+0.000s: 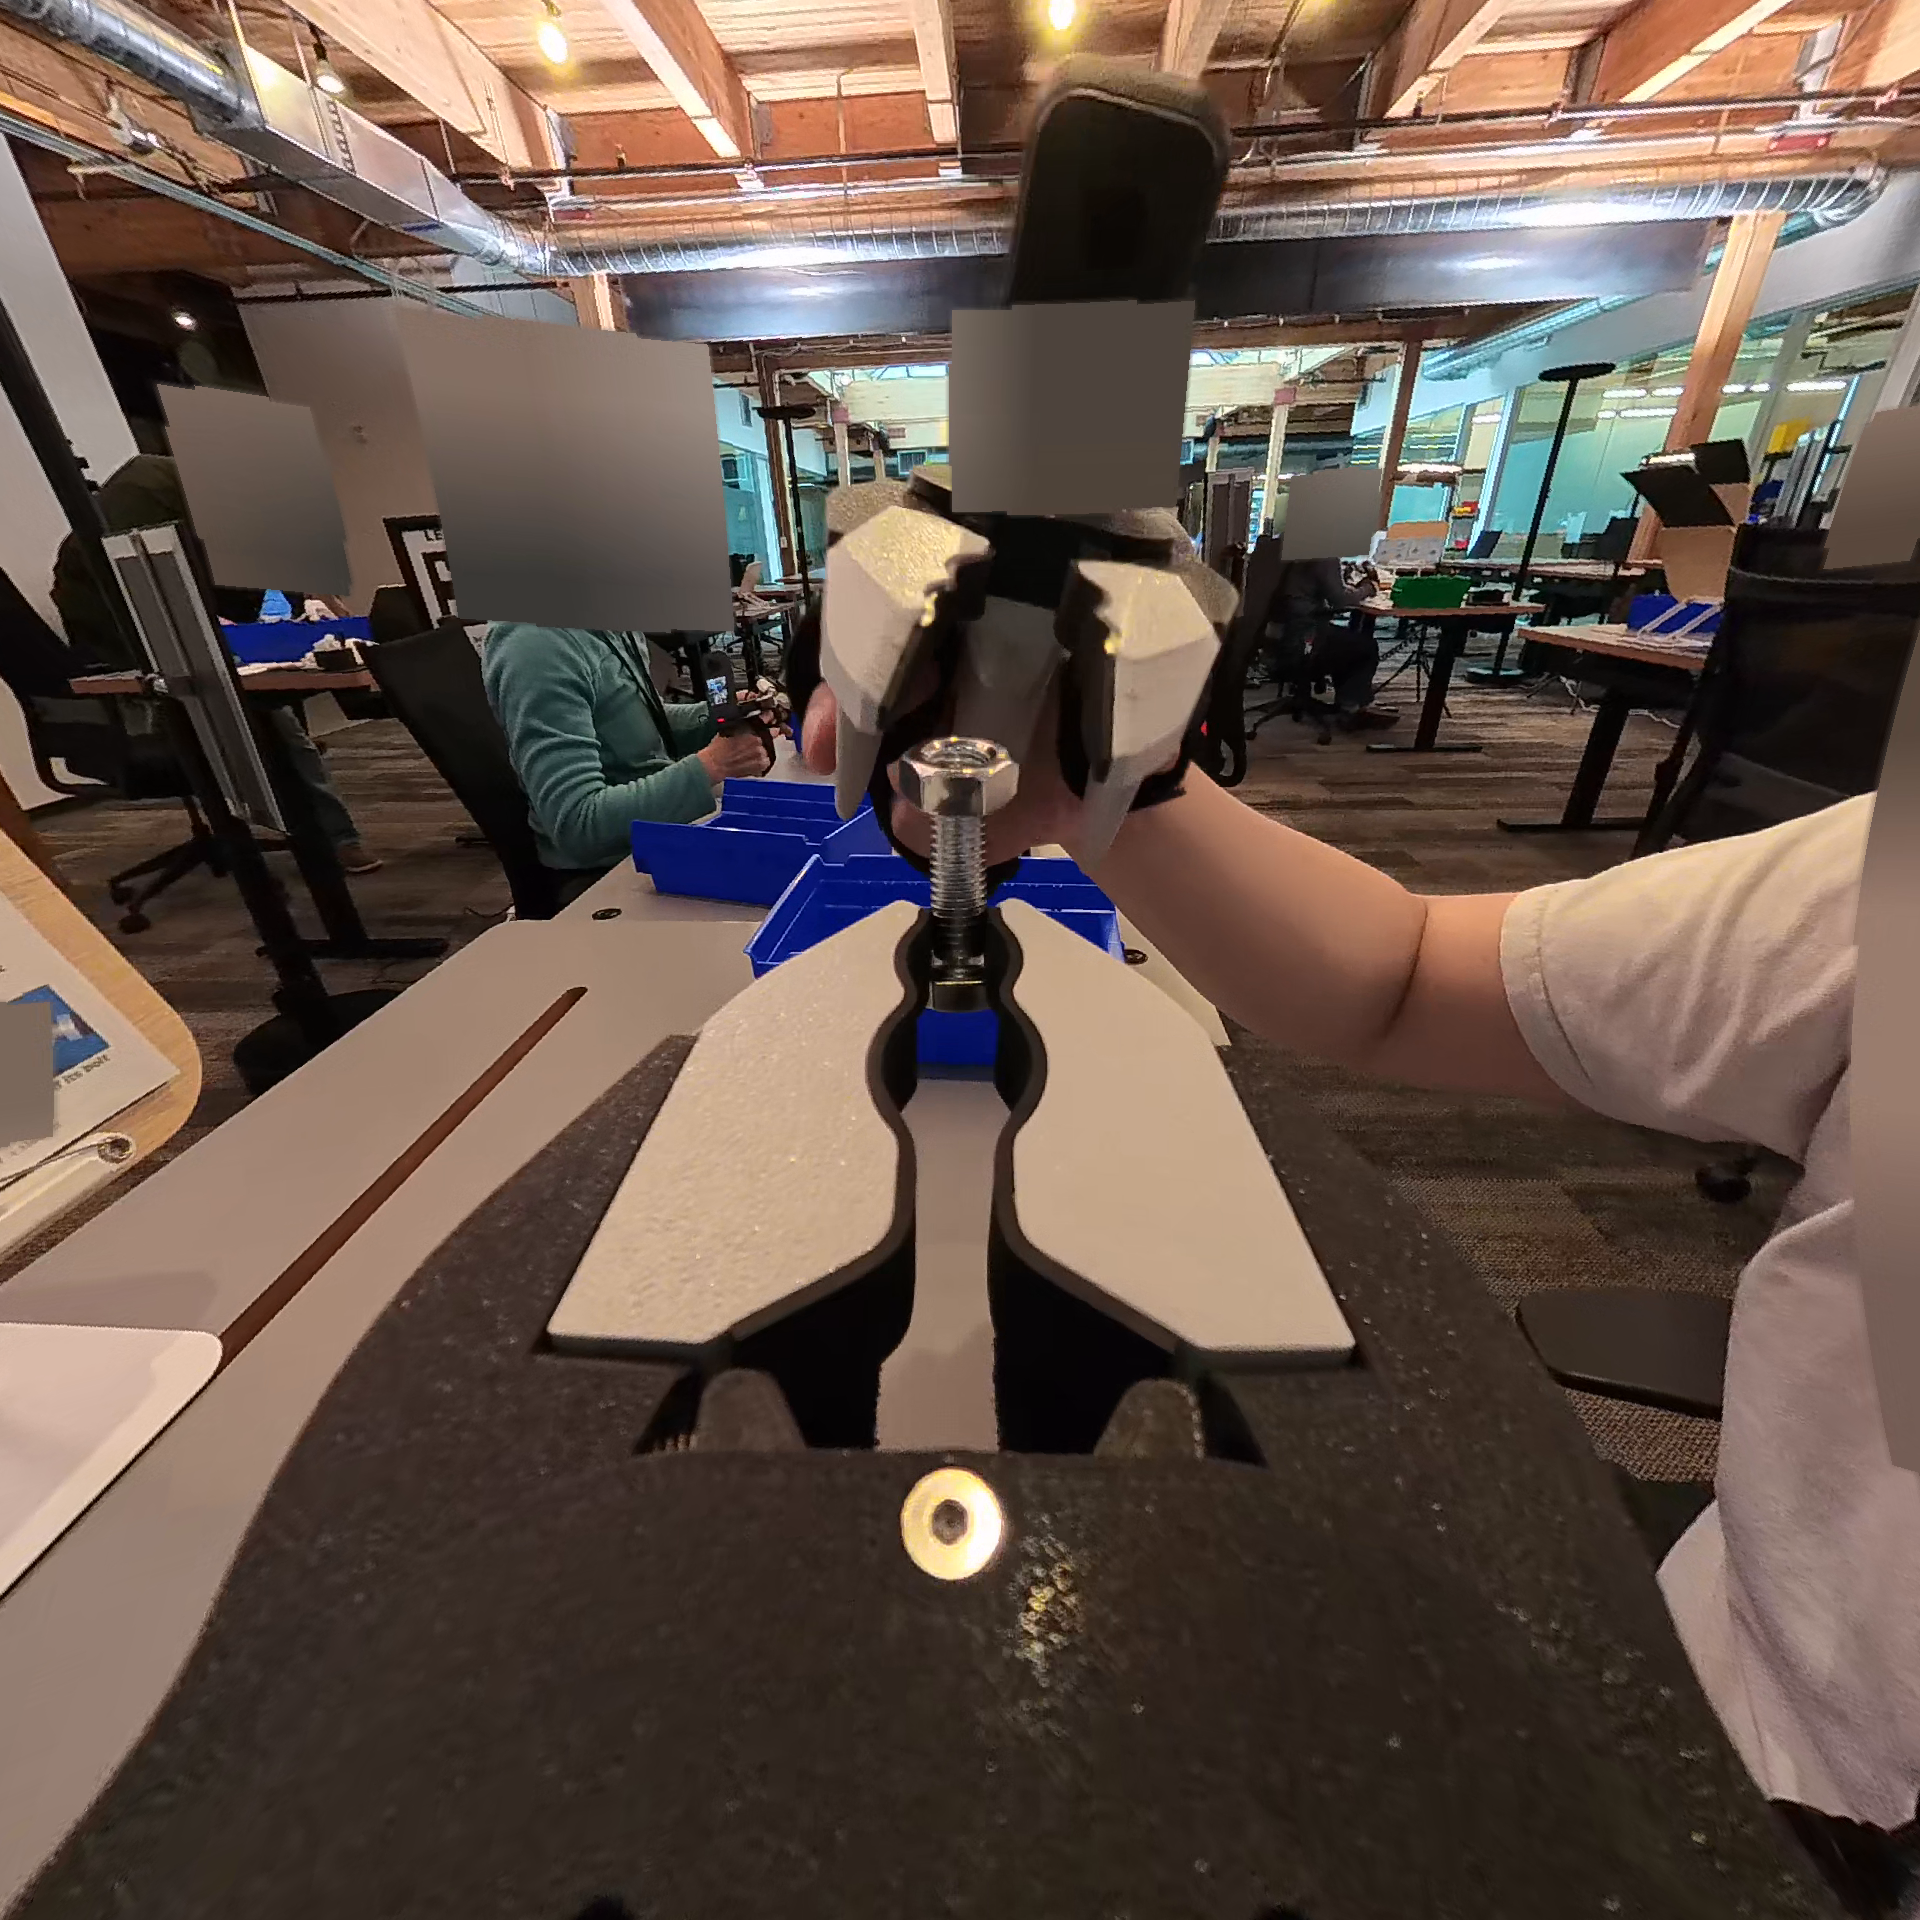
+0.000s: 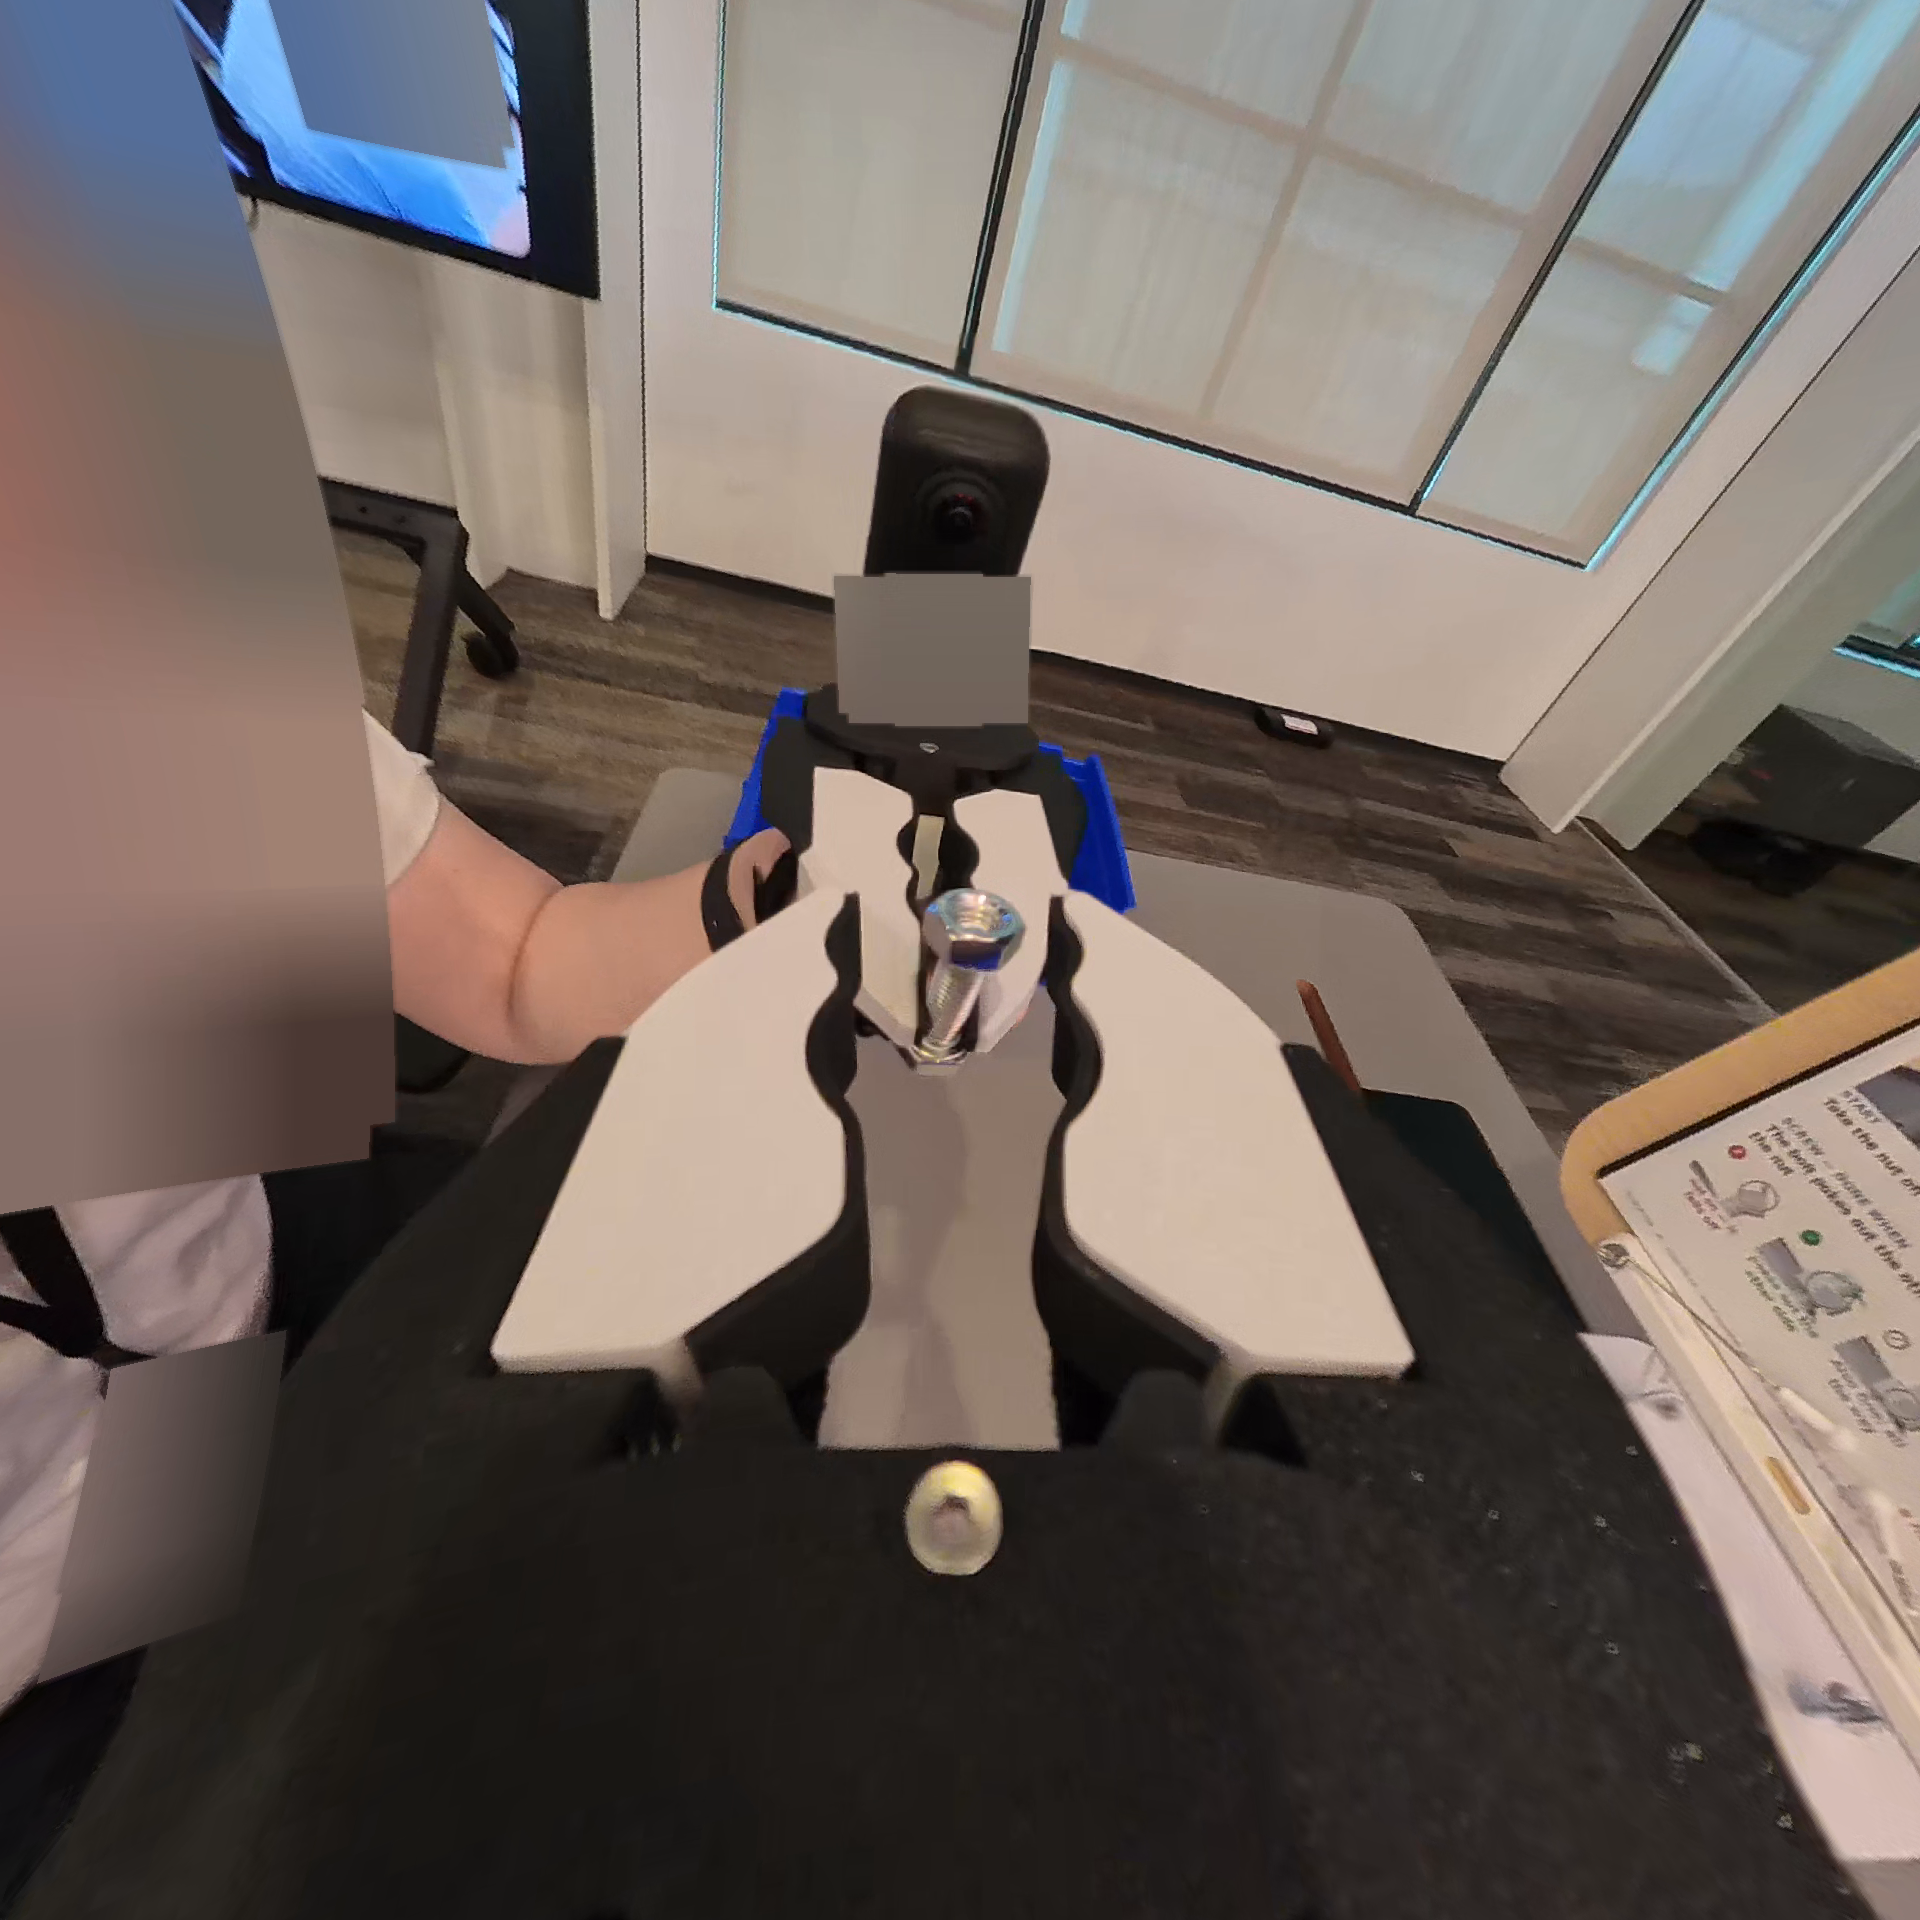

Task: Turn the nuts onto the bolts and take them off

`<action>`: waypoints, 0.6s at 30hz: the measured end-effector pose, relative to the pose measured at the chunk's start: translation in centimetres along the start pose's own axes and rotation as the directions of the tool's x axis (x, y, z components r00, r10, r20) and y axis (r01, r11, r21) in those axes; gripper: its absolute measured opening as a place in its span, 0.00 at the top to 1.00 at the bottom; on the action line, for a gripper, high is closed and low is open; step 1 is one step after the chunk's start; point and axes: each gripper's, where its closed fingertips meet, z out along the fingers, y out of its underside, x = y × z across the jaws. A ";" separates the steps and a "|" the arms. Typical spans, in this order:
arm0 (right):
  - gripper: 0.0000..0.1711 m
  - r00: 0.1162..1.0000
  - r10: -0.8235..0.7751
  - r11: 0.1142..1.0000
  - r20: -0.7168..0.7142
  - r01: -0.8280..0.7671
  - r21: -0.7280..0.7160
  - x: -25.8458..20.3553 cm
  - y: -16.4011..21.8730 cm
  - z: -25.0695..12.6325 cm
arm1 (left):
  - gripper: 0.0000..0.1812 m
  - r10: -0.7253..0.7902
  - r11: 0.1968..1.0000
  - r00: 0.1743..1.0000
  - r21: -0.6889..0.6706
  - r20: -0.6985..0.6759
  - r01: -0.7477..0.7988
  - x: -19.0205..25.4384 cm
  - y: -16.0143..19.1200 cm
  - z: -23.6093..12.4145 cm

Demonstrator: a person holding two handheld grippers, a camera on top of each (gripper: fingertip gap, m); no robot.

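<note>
Beyond the fingertips of the left gripper [image 1: 958, 935], just behind the gripped part: a blue open-topped plastic bin [image 1: 831, 920] on the grey tabletop [image 1: 312, 1143]. Mostly blocked by the pale fingers [image 1: 790, 1122]; contents impossible to tell. Farther out and to the left of it, a second blue plastic bin [image 1: 717, 831], seen only from its outer wall, inside likewise not readable.

Clamped between the left gripper's closed tips: a silver threaded steel bolt [image 1: 956, 883], pinched at its head end and standing upright, shank rising clear of the fingers. Head itself dark and half buried in the notch between the pads, hard to make out. At the top of the shank, a silver hexagonal steel nut [image 1: 958, 781], threaded on at the very end.

Facing it from the far side, the right gripper [image 2: 951, 912], spread wide, fingers either side of the nut with gaps on both sides, touching nothing. In the right wrist view, nut between those tips, left gripper's tips just beyond and below it.

To the right of the right gripper, a wooden clipboard [image 2: 1600, 1117] with a printed sheet, cut off by the picture's edge. Bare forearm [image 1: 1299, 966] behind the right gripper, the hand mostly hidden by the tool.
</note>
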 end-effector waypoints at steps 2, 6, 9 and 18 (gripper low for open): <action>0.81 0.999 -0.030 0.999 -0.014 0.030 -0.022 -0.2 0.3 0.3 | 0.95 0.005 1.000 1.000 0.002 -0.003 -0.005 0.1 0.0 0.0; 0.81 0.998 -0.053 0.998 -0.041 0.051 -0.034 -0.3 0.3 0.3 | 0.95 0.006 1.000 1.000 0.004 0.004 -0.006 0.0 -0.1 -0.1; 0.82 0.998 -0.044 0.999 -0.051 0.043 -0.022 -0.2 0.2 0.1 | 0.95 0.003 1.000 1.000 0.007 0.006 -0.003 -0.1 -0.1 -0.1; 0.85 0.984 -0.077 0.996 -0.162 0.068 -0.057 1.3 0.8 0.2 | 0.95 -0.097 0.994 0.995 0.049 -0.019 0.098 -0.3 -0.4 0.0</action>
